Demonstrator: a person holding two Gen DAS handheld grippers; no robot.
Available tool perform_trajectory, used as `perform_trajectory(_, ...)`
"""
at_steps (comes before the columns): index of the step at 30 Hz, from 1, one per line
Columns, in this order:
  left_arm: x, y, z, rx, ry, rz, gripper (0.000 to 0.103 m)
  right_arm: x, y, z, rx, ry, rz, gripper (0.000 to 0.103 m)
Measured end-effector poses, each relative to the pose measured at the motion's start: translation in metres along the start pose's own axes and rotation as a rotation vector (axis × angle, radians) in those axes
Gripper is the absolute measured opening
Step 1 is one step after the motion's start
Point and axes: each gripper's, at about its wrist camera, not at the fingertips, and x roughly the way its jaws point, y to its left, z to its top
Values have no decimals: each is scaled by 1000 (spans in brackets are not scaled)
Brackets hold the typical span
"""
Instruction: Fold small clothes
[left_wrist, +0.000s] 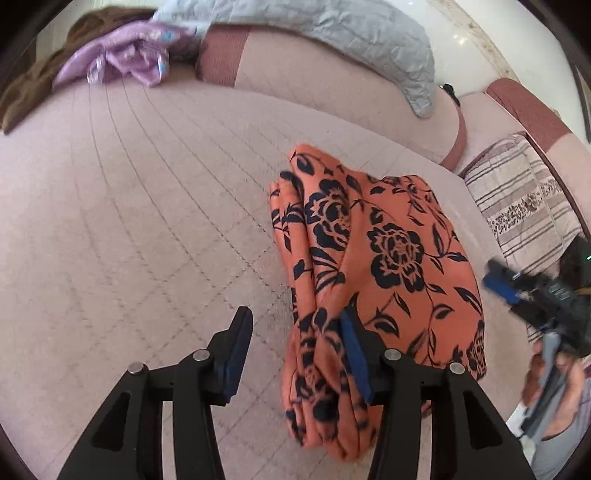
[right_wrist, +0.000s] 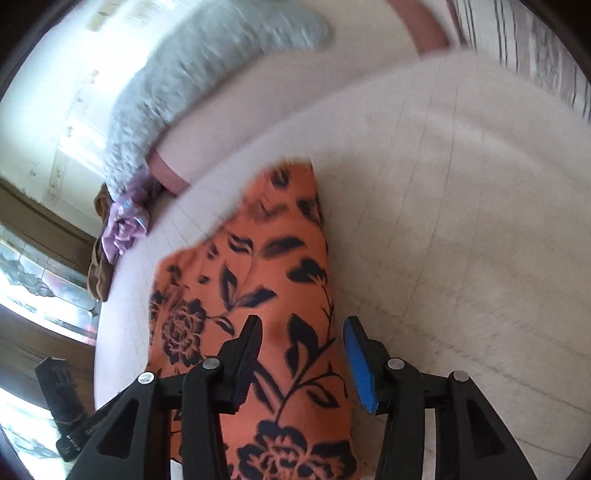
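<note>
**Inspector A:** Starting at the far left of the left wrist view — a brown cloth (left_wrist: 26, 88) is lying at the back edge of the quilted pink sofa seat (left_wrist: 129, 206), with a crumpled lilac garment (left_wrist: 125, 59) resting against it. A grey quilted cover (left_wrist: 351, 40) is draping over the sofa back.

**Inspector B:** And the left gripper (left_wrist: 295, 343)?

**Inspector A:** It is standing released, jaws apart. The left finger is hovering over bare seat; the blue-padded right finger is sitting over the near edge of the orange floral garment (left_wrist: 373, 258), but nothing is being pinched between the pads.

**Inspector B:** Where is the garment lying?

**Inspector A:** It is resting folded on the seat, right of centre, layered edges showing along its left side. Further right, a striped cushion (left_wrist: 517, 199) is leaning in the sofa corner, and the right gripper (left_wrist: 502, 284) is hanging blurred just beyond the garment's right edge.

**Inspector B:** The right wrist view?

**Inspector A:** Heavily blurred. The lilac garment (right_wrist: 125, 229) is showing at left, the grey cover (right_wrist: 184, 85) above it. The orange garment (right_wrist: 258, 295) is running beneath the right gripper (right_wrist: 303, 332) — its jaws are standing apart, the cloth passing under the gap, the pads not pressing on it.
</note>
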Motion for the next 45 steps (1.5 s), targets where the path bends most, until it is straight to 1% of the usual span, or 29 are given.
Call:
perform_trajectory(2,-9,-6,-1,22,-16,26,54,-23,25,-4,-59,-59,73,50)
perform_trajectory(3,-12,-9,-4,35,-22,45,56,-29,33,-5,-90,-75,94,52)
perform_trajectory(4,-14,-11,-6,49,-25,63,57,-34,46,-10,-137,-83,121,63)
perform_trajectory(6,-16,-11,-9,55,-19,95,58,-29,62,-22,-201,-42,157,76)
perform_trajectory(7,-15,-12,-11,52,-17,101,58,-17,62,-29,-218,0,152,76)
perform_trajectory(8,-18,-13,-12,48,-18,102,58,-3,59,-33,-213,47,117,76)
perform_trajectory(9,-22,-11,-14,42,-24,108,58,17,50,-38,-176,133,43,75)
perform_trajectory(10,-28,-11,-16,40,-36,115,58,21,44,-42,-151,147,29,75)
perform_trajectory(11,-34,-12,-18,44,-50,117,60,16,44,-43,-152,120,33,76)
perform_trajectory(12,-40,-12,-20,44,-68,123,65,7,50,-44,-165,92,28,76)
perform_trajectory(14,-52,-12,-25,38,-88,142,66,-10,65,-48,-212,57,15,76)
perform_trajectory(15,-57,-14,-27,43,-95,140,67,-19,72,-51,-235,35,5,76)
perform_trajectory(17,-64,-19,-32,53,-107,147,68,-34,83,-61,-265,-16,-12,79)
perform_trajectory(18,-70,-21,-36,58,-112,159,70,-42,86,-71,-276,-36,-22,86)
perform_trajectory(19,-74,-22,-39,63,-116,167,73,-50,85,-84,-291,-52,-40,89)
perform_trajectory(21,-85,-25,-50,69,-136,196,84,-55,87,-108,-332,-68,-83,89)
perform_trajectory(23,-97,-25,-62,77,-175,232,86,-60,81,-142,-341,-40,-114,89)
perform_trajectory(24,-104,-25,-69,82,-197,254,88,-62,77,-156,-332,-24,-111,89)
perform_trajectory(26,-113,-24,-82,84,-213,292,91,-66,68,-192,-317,27,-103,89)
perform_trajectory(28,-120,-23,-96,76,-223,312,92,-67,59,-226,-304,79,-111,89)
perform_trajectory(29,-122,-23,-100,70,-221,319,92,-69,56,-238,-295,89,-112,89)
perform_trajectory(31,-124,-27,-106,66,-209,320,92,-70,53,-248,-294,106,-124,90)
perform_trajectory(32,-127,-30,-107,67,-209,319,92,-73,53,-247,-306,107,-137,89)
perform_trajectory(34,-139,-41,-105,76,-246,330,92,-82,57,-236,-338,72,-162,90)
perform_trajectory(37,-157,-58,-97,90,-289,331,92,-108,68,-207,-372,-47,-213,92)
perform_trajectory(39,-164,-69,-90,95,-300,329,99,-127,77,-186,-393,-137,-246,103)
perform_trajectory(42,-166,-81,-84,108,-305,328,99,-152,89,-159,-406,-245,-276,103)
perform_trajectory(43,-164,-84,-82,115,-299,332,99,-153,93,-149,-400,-258,-275,103)
perform_trajectory(45,-163,-89,-80,123,-290,343,99,-157,94,-142,-377,-256,-269,103)
